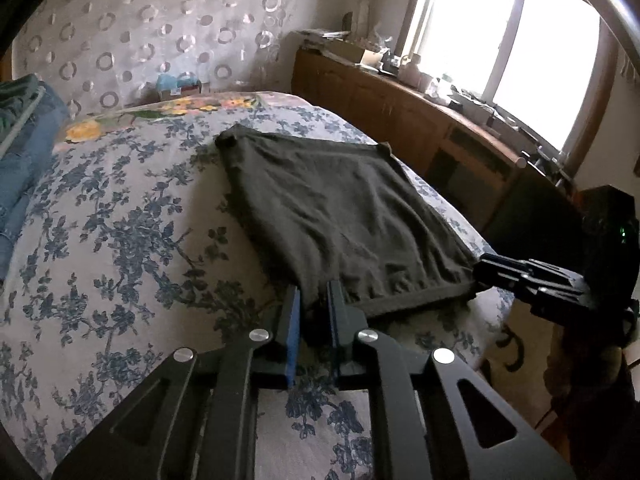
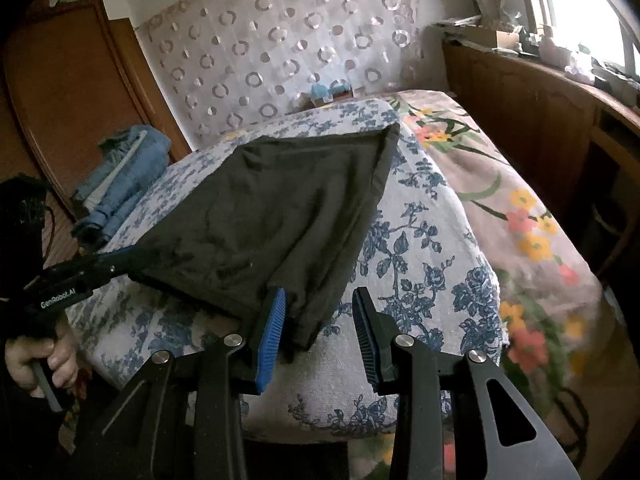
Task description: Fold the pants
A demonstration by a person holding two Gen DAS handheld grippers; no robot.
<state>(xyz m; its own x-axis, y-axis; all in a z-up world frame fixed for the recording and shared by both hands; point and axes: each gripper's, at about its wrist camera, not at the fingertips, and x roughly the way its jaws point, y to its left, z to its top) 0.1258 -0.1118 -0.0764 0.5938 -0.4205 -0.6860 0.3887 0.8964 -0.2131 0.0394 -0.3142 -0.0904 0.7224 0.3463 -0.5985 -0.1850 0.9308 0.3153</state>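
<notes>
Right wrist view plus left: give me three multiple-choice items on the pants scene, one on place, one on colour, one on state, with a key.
1. Where do the dark pants lie?
A. on the wooden cabinet
B. on the floral bedspread
C. on the floor

2. What colour are the right gripper's pads?
A. blue
B. red
C. white

3. How does the right gripper stand?
A. shut on the pants
B. far from the pants
C. open, with a pants corner between its fingers

Key:
1 B: the pants are spread flat on the blue-flowered bedspread.
2 A: the pads are bright blue against the black fingers.
3 C: the right gripper shows a wide gap, with the near corner of the cloth hanging in it beside one pad; the left gripper is shut on the other near corner.
</notes>
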